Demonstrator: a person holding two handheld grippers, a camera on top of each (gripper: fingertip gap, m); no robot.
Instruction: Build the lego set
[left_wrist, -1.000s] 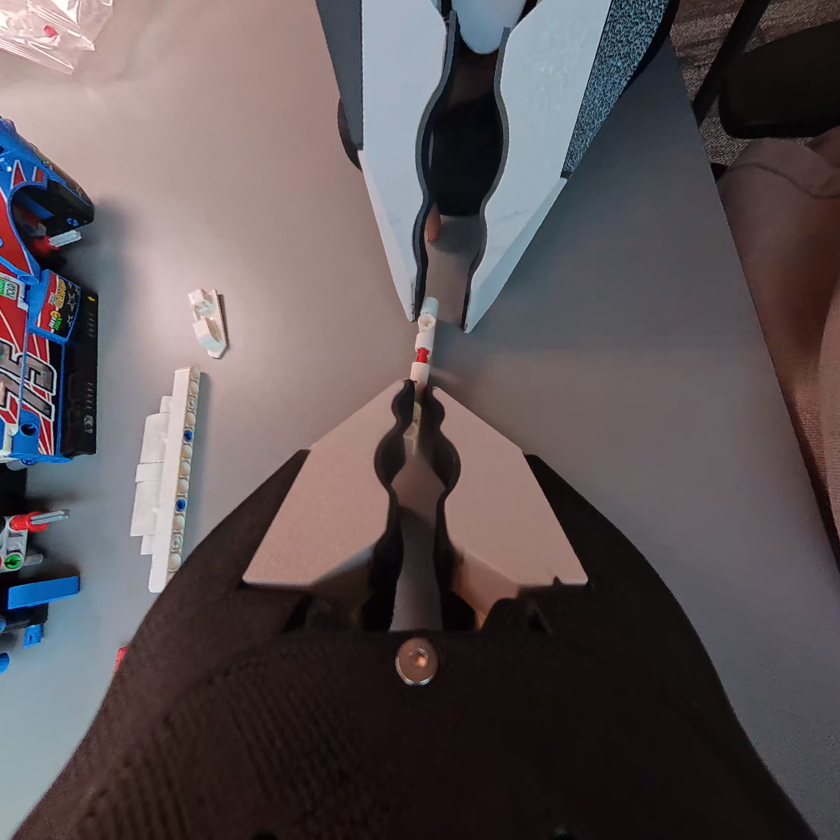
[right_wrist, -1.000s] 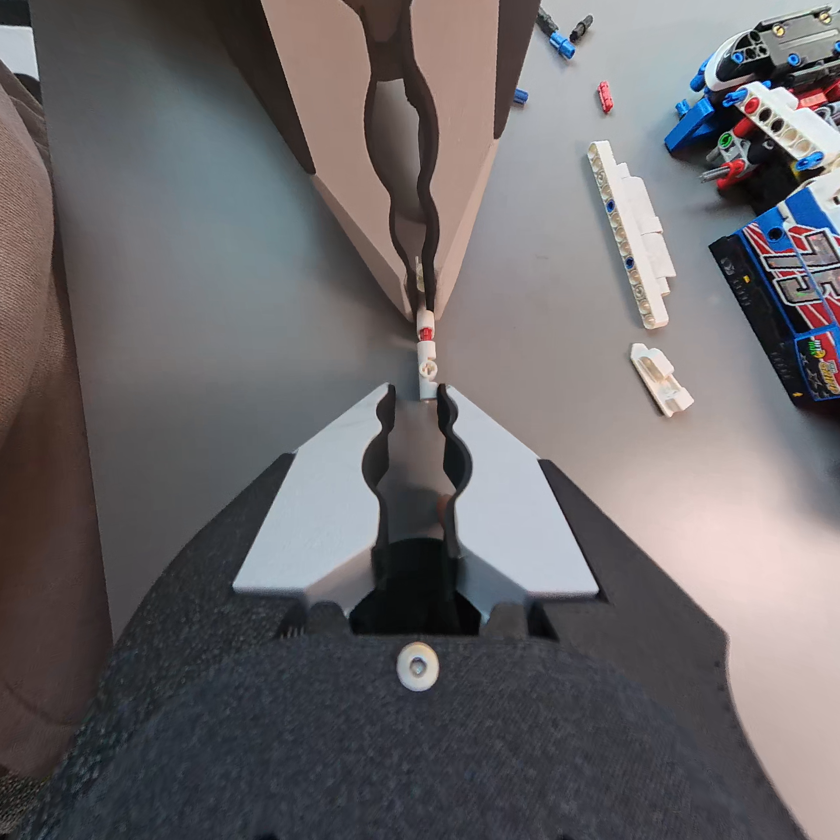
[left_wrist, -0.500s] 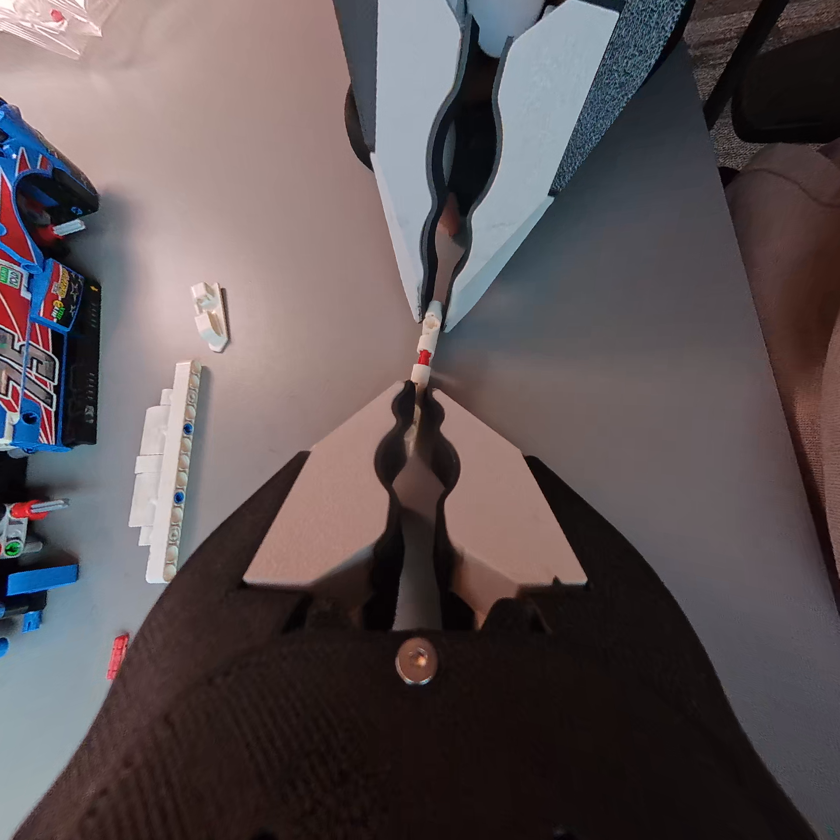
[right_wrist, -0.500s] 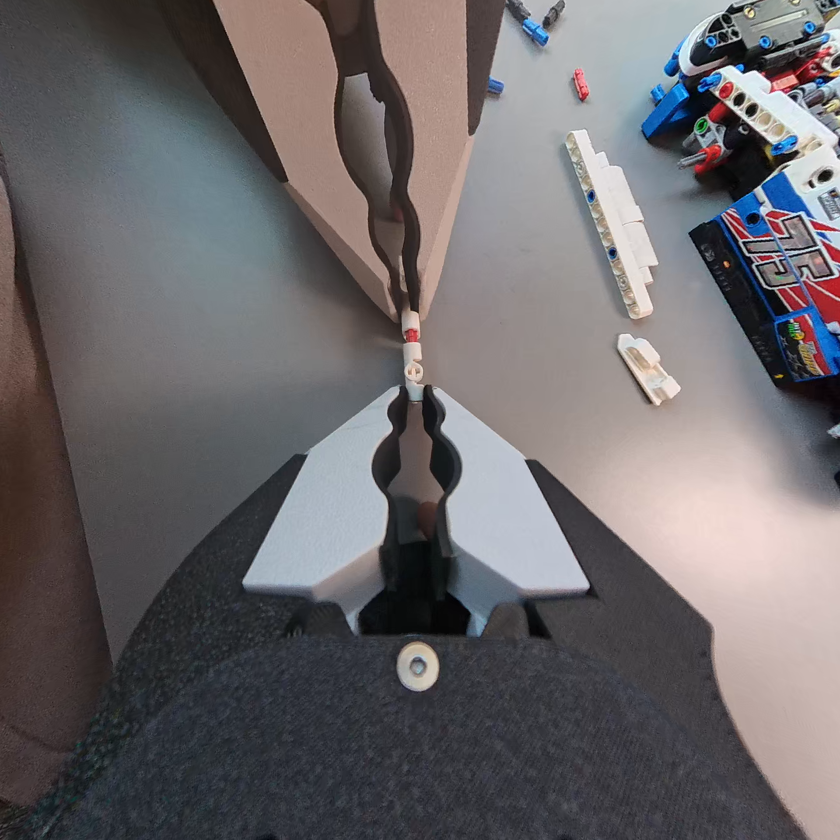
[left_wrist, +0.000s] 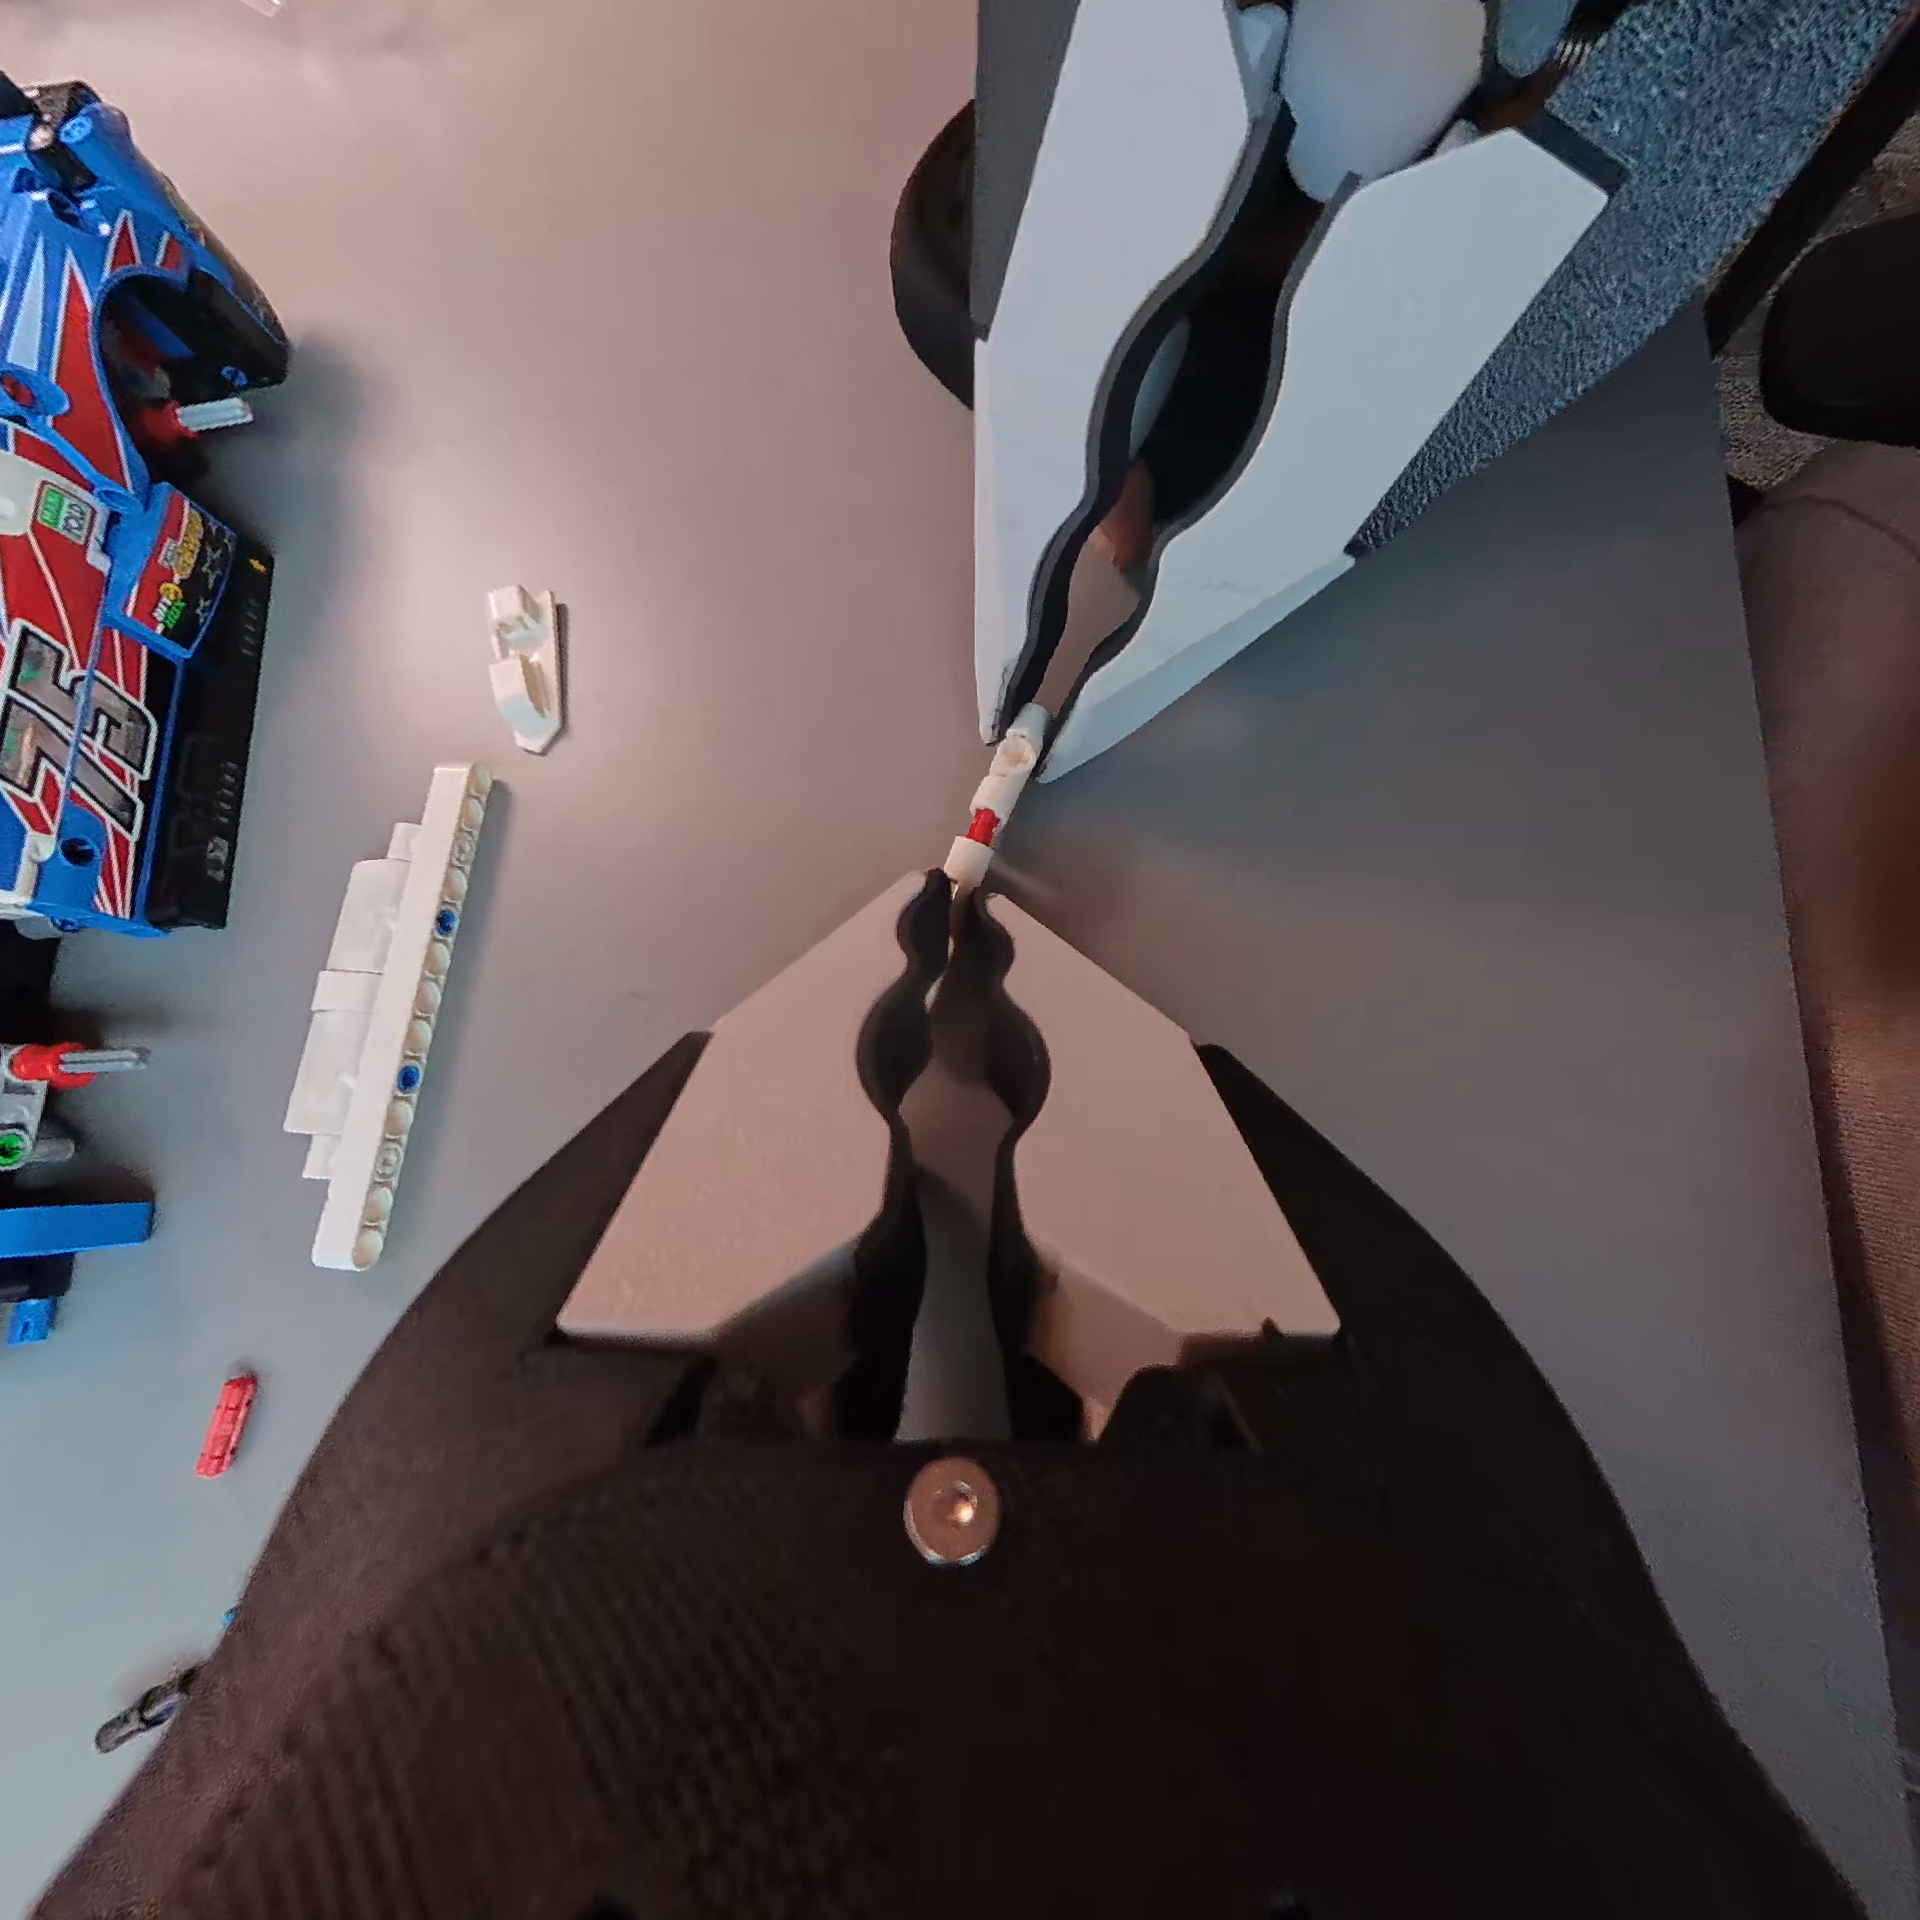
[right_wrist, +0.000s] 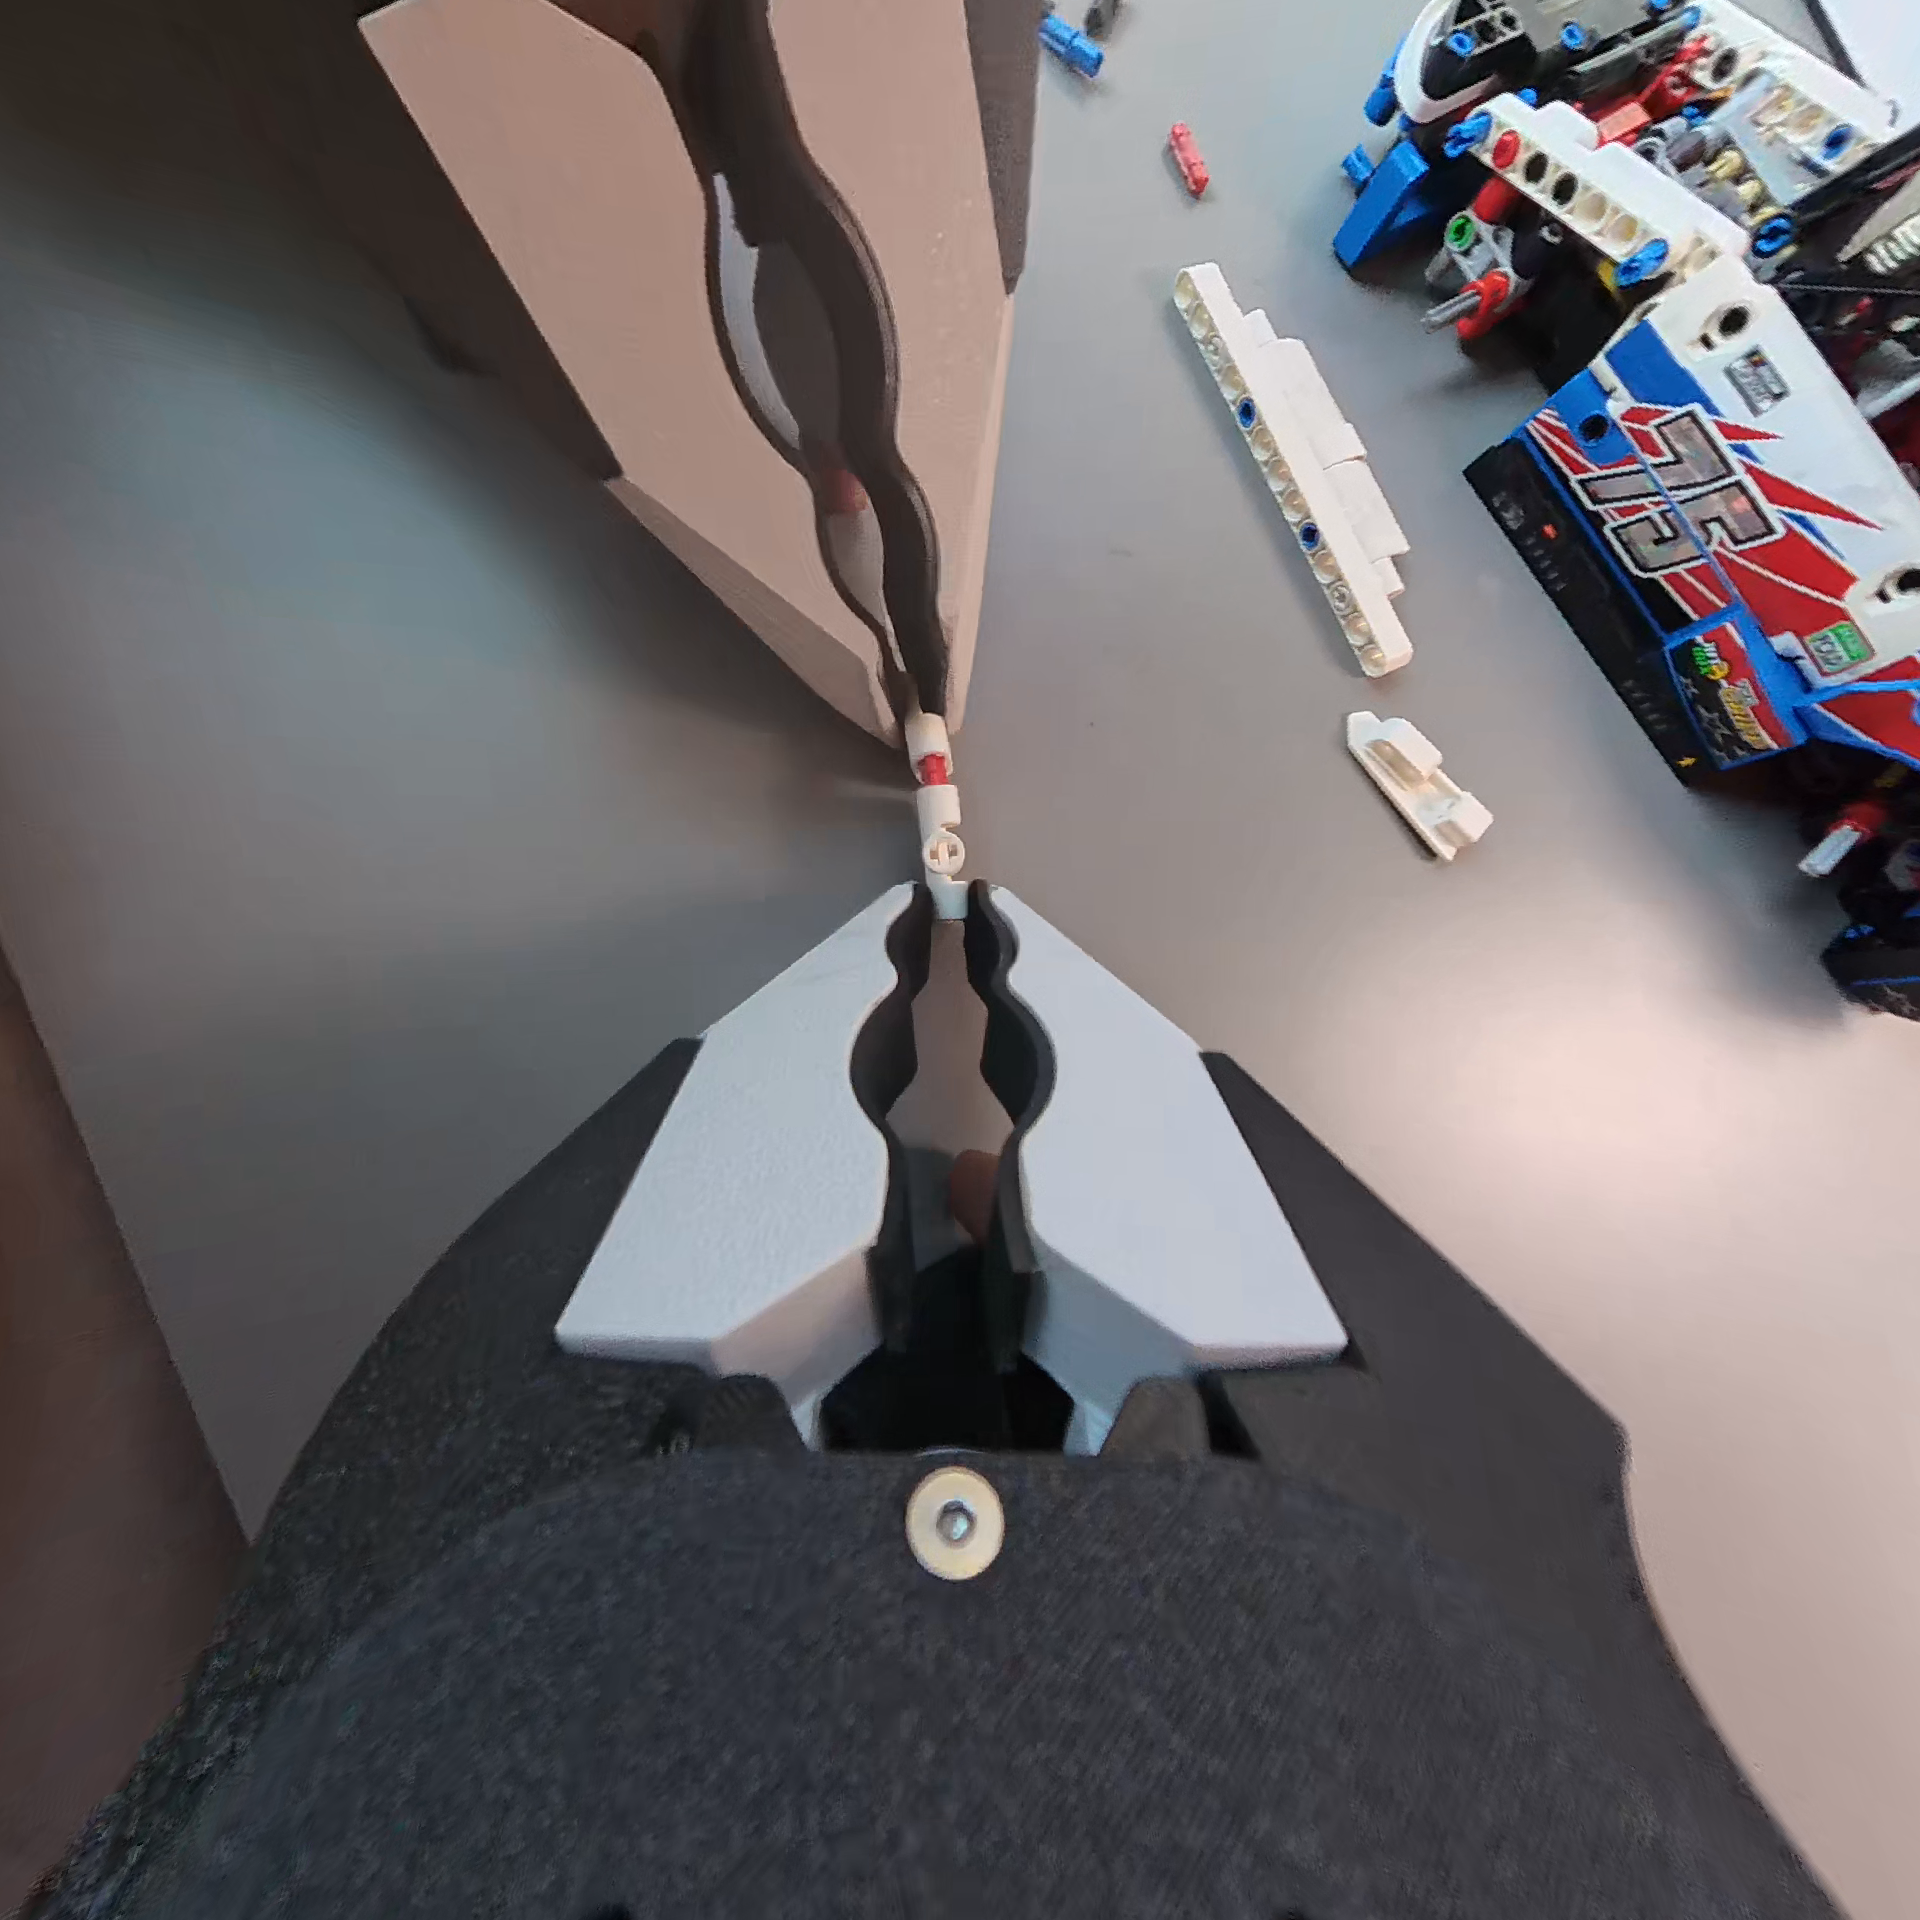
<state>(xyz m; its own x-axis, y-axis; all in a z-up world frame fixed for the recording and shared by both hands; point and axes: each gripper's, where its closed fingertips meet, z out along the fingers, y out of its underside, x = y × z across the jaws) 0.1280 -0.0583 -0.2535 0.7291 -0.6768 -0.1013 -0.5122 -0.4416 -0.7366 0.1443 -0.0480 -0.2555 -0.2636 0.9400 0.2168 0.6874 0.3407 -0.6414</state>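
A small white and red connector piece (left_wrist: 989, 808) is held between both grippers just above the grey table. My left gripper (left_wrist: 954, 896), tan-fingered, is shut on its near end. My right gripper (right_wrist: 948, 902), grey-fingered, is shut on the other end (right_wrist: 940, 821). The two grippers face each other tip to tip; the right gripper shows in the left wrist view (left_wrist: 1023, 727) and the left one in the right wrist view (right_wrist: 920, 717). A partly built blue, red and white lego car (left_wrist: 83, 644) lies at the left, also seen in the right wrist view (right_wrist: 1725, 540).
A long white beam assembly (left_wrist: 400, 1013) and a small white clip piece (left_wrist: 528, 665) lie on the table (left_wrist: 1455, 935) between the grippers and the car. A red pin (left_wrist: 223, 1423) and blue parts (left_wrist: 62, 1231) lie nearby. The table edge and a brown seat (left_wrist: 1849, 935) are to the right. My two grippers' fingertips are within a few centimetres of each other.
The right gripper closed its fingers on the far end of the connector piece. Both grippers have tilted a little, so the piece now lies at a slant.
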